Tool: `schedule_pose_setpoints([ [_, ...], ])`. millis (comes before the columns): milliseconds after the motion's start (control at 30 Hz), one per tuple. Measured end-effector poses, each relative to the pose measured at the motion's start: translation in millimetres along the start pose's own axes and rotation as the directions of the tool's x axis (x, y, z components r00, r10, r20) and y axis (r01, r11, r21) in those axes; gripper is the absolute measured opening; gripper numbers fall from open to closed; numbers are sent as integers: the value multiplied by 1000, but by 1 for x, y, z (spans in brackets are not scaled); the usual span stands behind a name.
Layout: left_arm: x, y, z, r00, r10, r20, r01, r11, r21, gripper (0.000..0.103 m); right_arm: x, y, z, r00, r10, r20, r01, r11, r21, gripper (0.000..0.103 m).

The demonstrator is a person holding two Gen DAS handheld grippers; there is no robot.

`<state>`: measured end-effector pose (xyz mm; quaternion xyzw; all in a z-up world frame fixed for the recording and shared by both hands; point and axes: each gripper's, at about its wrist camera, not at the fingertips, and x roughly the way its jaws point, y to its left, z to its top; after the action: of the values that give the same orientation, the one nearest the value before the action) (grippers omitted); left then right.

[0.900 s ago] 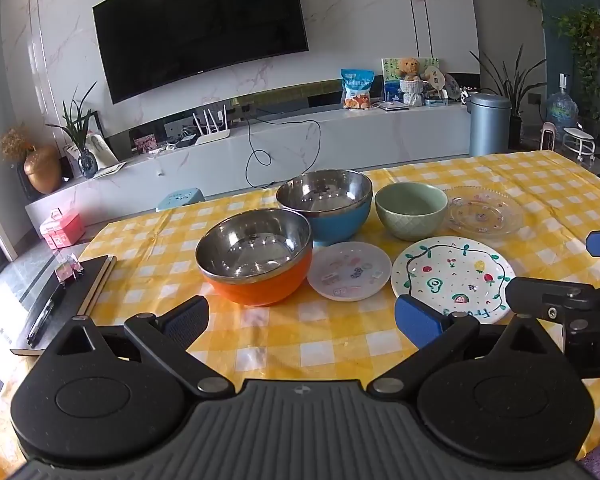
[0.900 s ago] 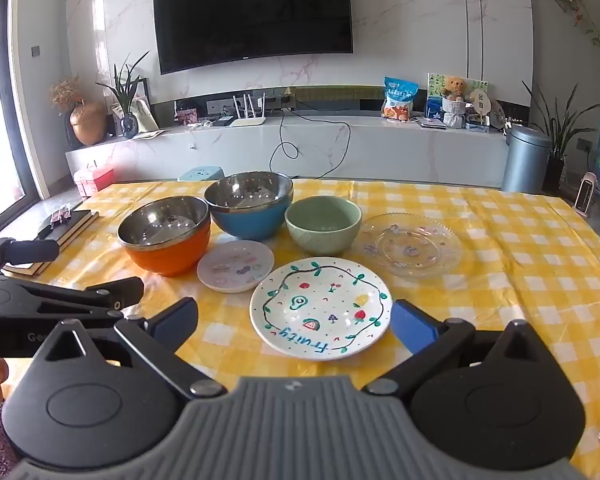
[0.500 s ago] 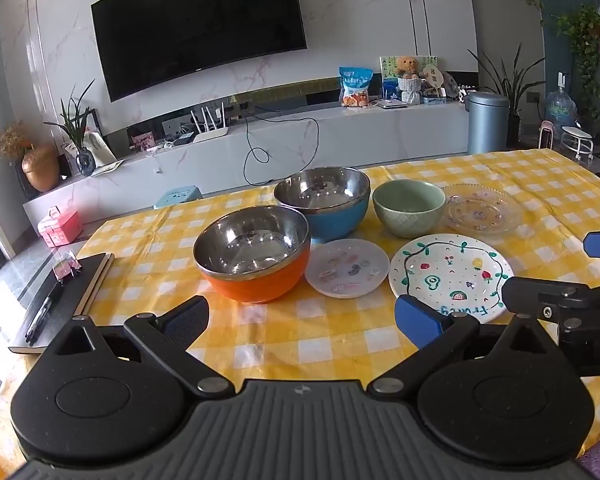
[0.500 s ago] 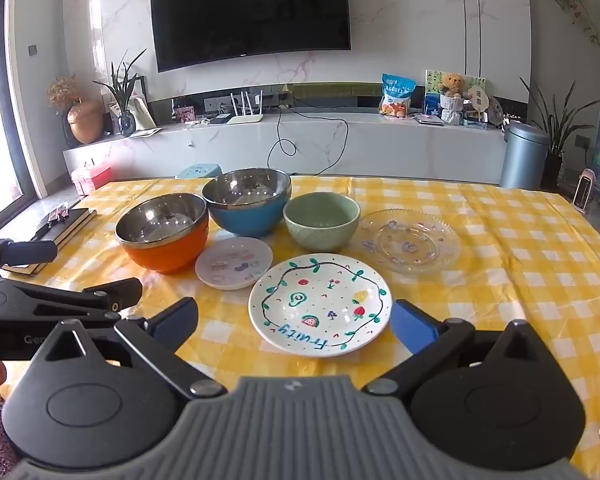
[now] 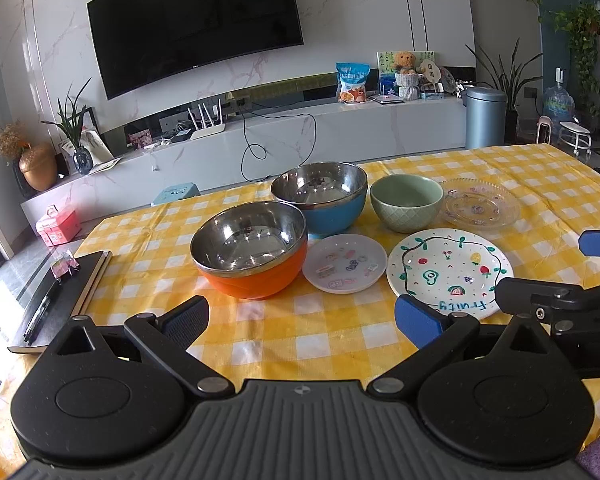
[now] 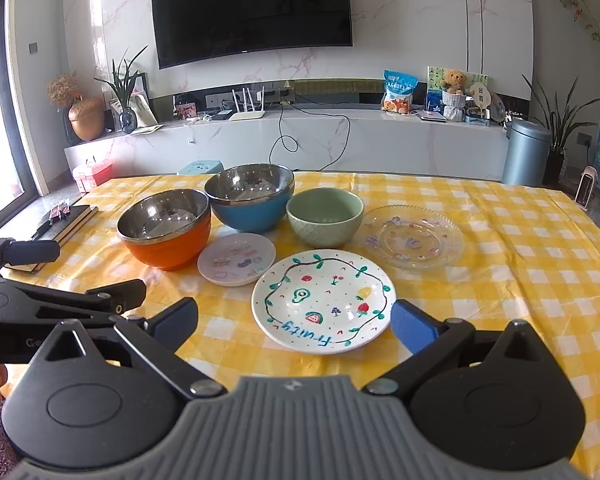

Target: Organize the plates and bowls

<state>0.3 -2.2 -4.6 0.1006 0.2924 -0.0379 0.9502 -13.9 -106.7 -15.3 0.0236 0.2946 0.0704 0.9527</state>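
On the yellow checked table (image 5: 324, 332) stand an orange steel bowl (image 5: 249, 250), a blue steel bowl (image 5: 322, 198) behind it and a green ceramic bowl (image 5: 406, 202). A small white plate (image 5: 344, 263), a large "Fruity" plate (image 5: 449, 270) and a clear glass plate (image 5: 480, 208) lie beside them. My left gripper (image 5: 302, 318) is open and empty, in front of the orange bowl. My right gripper (image 6: 294, 322) is open and empty, over the near edge of the Fruity plate (image 6: 323, 300). The same bowls show in the right wrist view: orange (image 6: 166, 228), blue (image 6: 250, 202), green (image 6: 325, 216).
A dark notebook (image 5: 56, 296) lies at the table's left edge. A TV console with a bin (image 5: 485, 118) stands behind the table. The right gripper's body shows at the left view's right edge (image 5: 560, 308).
Both grippers have drifted slightly; the dishes sit a little lower and to the left in the views. Nothing was gripped or moved.
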Motion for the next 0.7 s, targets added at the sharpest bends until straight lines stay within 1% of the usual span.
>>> schedule_pose_setpoints([
  [700,2,3,-4,1000,2,-11,-2,1000,-3,103,0,-1,0,1000,-8,-9,8,1000,5,100],
])
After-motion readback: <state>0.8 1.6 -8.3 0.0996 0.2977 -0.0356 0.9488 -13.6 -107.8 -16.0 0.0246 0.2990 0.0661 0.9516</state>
